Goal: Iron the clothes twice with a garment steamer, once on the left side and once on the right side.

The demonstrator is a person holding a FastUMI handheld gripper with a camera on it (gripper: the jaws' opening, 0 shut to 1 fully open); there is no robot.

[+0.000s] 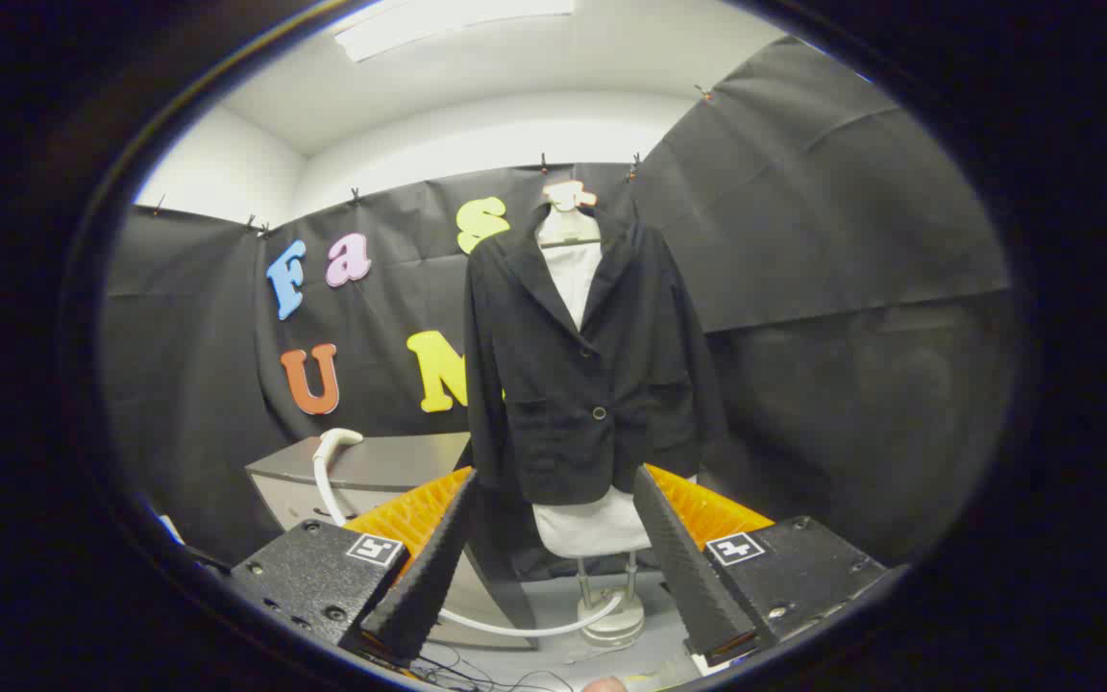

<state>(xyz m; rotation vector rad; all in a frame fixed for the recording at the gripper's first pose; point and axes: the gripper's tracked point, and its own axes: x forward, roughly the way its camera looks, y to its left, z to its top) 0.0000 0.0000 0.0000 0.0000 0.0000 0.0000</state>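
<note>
Gripper view: jacket [584,365] beyond open-fingered tool [553,490]

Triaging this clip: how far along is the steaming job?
Done: nothing visible. The steamer head rests on the grey cabinet, hose trailing on the floor. In hand: nothing; the gripper is open, facing the black jacket on the mannequin beyond. Left: pick up the steamer, both passes.

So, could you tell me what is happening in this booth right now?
A hand-held gripper is pointed at a black jacket hanging on a white mannequin stand. Its fingers are spread open and hold nothing. The steamer's white hose curls up beside a grey box to the jacket's left and trails across the floor toward the stand. No steaming is under way.
</note>
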